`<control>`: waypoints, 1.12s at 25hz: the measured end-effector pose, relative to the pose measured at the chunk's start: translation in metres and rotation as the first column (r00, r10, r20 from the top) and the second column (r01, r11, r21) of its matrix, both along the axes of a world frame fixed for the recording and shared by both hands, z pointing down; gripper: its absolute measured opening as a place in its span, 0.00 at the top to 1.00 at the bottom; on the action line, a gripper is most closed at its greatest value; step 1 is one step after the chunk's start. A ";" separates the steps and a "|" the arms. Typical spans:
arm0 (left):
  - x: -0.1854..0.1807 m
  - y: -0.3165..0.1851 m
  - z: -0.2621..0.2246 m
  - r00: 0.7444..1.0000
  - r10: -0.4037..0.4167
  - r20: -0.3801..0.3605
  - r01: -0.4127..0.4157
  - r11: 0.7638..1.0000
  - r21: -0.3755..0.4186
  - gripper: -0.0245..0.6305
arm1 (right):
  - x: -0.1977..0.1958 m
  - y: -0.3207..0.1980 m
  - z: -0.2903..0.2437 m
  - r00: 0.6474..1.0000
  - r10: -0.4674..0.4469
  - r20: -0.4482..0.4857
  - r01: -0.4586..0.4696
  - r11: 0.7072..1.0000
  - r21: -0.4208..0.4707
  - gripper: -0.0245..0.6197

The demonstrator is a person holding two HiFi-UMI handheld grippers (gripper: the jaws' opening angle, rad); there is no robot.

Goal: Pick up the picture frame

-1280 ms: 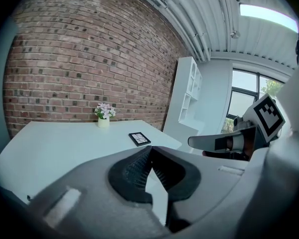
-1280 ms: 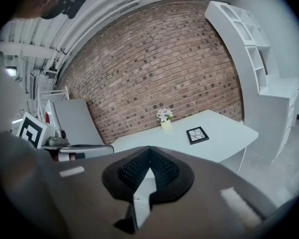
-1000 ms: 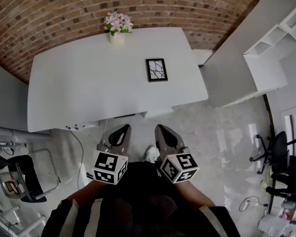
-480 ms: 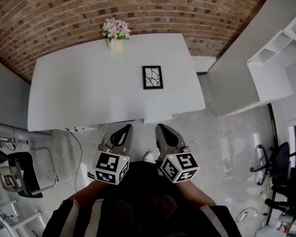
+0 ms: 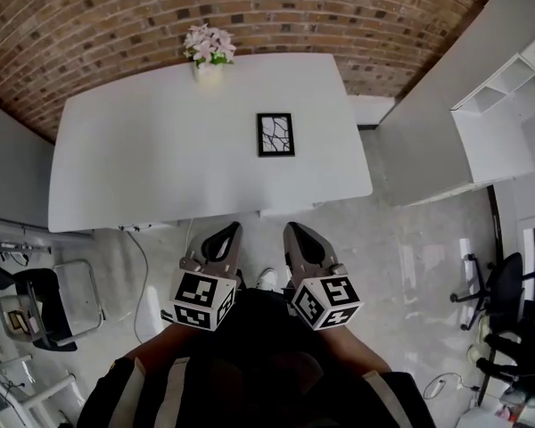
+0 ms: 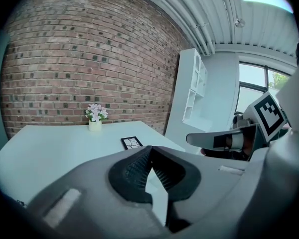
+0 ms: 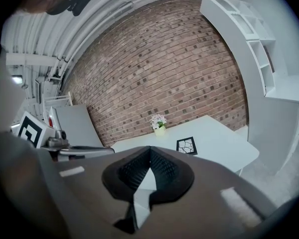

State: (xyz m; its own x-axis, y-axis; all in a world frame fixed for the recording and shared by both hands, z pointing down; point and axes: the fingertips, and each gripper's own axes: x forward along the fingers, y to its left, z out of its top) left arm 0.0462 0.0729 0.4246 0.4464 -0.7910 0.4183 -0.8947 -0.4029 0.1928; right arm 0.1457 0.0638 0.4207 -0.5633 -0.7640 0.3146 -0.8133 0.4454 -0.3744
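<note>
A small black picture frame point(image 5: 275, 135) with a white cracked-line print lies flat on the white table point(image 5: 143, 159), right of its middle. It also shows far off in the left gripper view point(image 6: 132, 142) and the right gripper view point(image 7: 186, 145). My left gripper point(image 5: 227, 232) and right gripper point(image 5: 292, 232) hang side by side over the floor, short of the table's near edge. Both are shut with nothing between the jaws. Each points toward the table, well away from the frame.
A vase of pink flowers point(image 5: 207, 50) stands at the table's far edge against the brick wall point(image 5: 250, 7). White shelving point(image 5: 495, 119) stands to the right, a chair point(image 5: 45, 306) at the left and office chairs point(image 5: 508, 328) at the lower right. A cable point(image 5: 147, 279) runs over the floor.
The table and frame have shifted in the head view as the person steps closer and to the side; the frame now sits more centred ahead. Both grippers stay shut and side by side.
</note>
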 end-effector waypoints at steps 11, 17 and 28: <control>0.003 -0.061 -0.003 0.987 0.131 -0.088 -0.129 0.991 0.024 0.97 | 0.001 -0.042 -0.005 0.988 0.125 -0.095 -0.125 0.992 0.004 0.96; -0.009 -0.093 0.000 0.977 0.169 -0.134 -0.168 0.986 0.019 0.97 | -0.011 -0.068 -0.003 0.978 0.159 -0.137 -0.163 0.987 -0.014 0.96; -0.030 -0.145 0.009 0.968 0.161 -0.191 -0.164 0.987 0.004 0.97 | -0.032 -0.117 0.007 0.972 0.152 -0.182 -0.165 0.985 -0.057 0.96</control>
State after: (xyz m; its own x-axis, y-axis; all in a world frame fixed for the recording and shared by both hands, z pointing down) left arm 0.0165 -0.0717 0.4333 0.6409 -0.6967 0.3223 -0.7638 -0.5366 0.3588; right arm 0.1137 -0.0537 0.4274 -0.3679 -0.8109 0.4551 -0.9272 0.2830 -0.2452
